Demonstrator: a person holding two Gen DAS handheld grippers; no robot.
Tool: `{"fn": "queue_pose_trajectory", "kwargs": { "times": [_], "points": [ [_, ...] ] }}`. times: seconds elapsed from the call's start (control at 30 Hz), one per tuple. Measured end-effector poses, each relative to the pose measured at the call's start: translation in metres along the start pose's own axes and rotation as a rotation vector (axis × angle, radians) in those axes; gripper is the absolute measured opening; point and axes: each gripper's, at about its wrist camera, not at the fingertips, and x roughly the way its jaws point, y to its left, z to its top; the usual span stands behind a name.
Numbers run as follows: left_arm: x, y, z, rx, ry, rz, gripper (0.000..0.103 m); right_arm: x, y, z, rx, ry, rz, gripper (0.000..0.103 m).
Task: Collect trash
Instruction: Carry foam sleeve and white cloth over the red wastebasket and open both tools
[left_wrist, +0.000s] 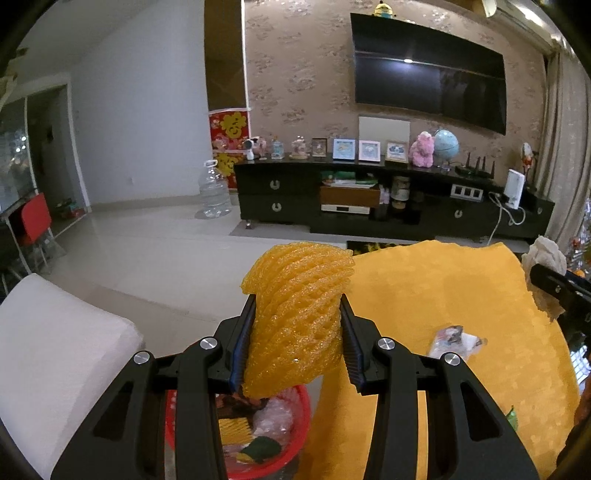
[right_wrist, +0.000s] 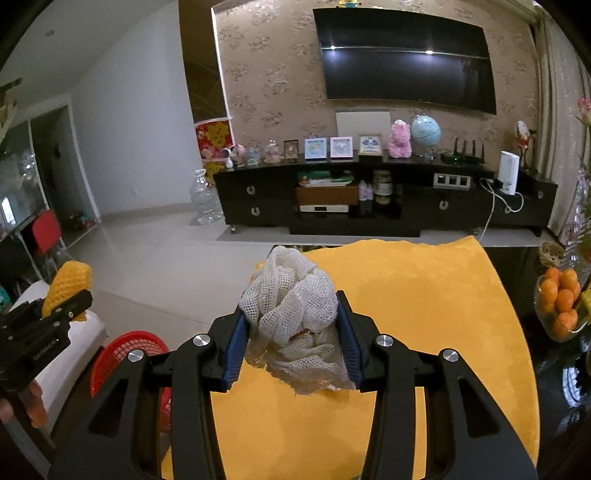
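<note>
- Nearest, the left gripper (left_wrist: 297, 325) has its black fingers with blue ribbed pads pressed against both sides of an orange foam fruit-netting sleeve (left_wrist: 297, 306), which stands upright between them and sticks out past the tips.
- Directly below that sleeve sits a round red plastic basket (left_wrist: 295, 410), already holding clear plastic wrap, a yellow ribbed piece and something dark green.
- Likewise, the right gripper (right_wrist: 293, 325) is closed onto a crumpled white mesh net (right_wrist: 291, 295), the wad bulging above the pads and hanging ragged beneath them, over a yellow-orange tablecloth (right_wrist: 424, 314).
- Left of the basket lies a white cushioned seat (left_wrist: 55, 332).
- On the cloth, in the left wrist view, a small crinkled clear wrapper with a printed label (left_wrist: 456, 338) lies just right of the left gripper, apart from both tools.
- At the right edge of the table stands a glass bowl of small oranges (right_wrist: 559, 306).
- Further off, pale floor tiles lead to a long black TV cabinet (right_wrist: 332, 206) with framed pictures, a pink plush toy and a blue globe (right_wrist: 425, 131) on top.
- A large clear water bottle (left_wrist: 214, 190) stands on the floor by the cabinet's left end.
- Farthest, a dark flat television (right_wrist: 406, 62) hangs on the patterned wall.
</note>
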Motion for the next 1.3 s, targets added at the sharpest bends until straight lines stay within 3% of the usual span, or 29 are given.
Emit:
{"fn": "queue_pose_trajectory", "kwargs": {
  "times": [0.47, 0.87, 1.3],
  "points": [
    [0.011, 0.04, -0.009, -0.026, 0.042, 0.066, 0.04, 0.029, 0.027, -0.011, -0.039, 0.056, 0.042, 0.043],
    [0.014, 0.077, -0.02, -0.065, 0.074, 0.099, 0.04, 0.048, 0.072, -0.017, -0.119, 0.094, 0.095, 0.043],
    [0.019, 0.118, -0.026, -0.125, 0.11, 0.133, 0.04, 0.08, 0.135, -0.016, -0.136, 0.15, 0.225, 0.043]
  ]
}}
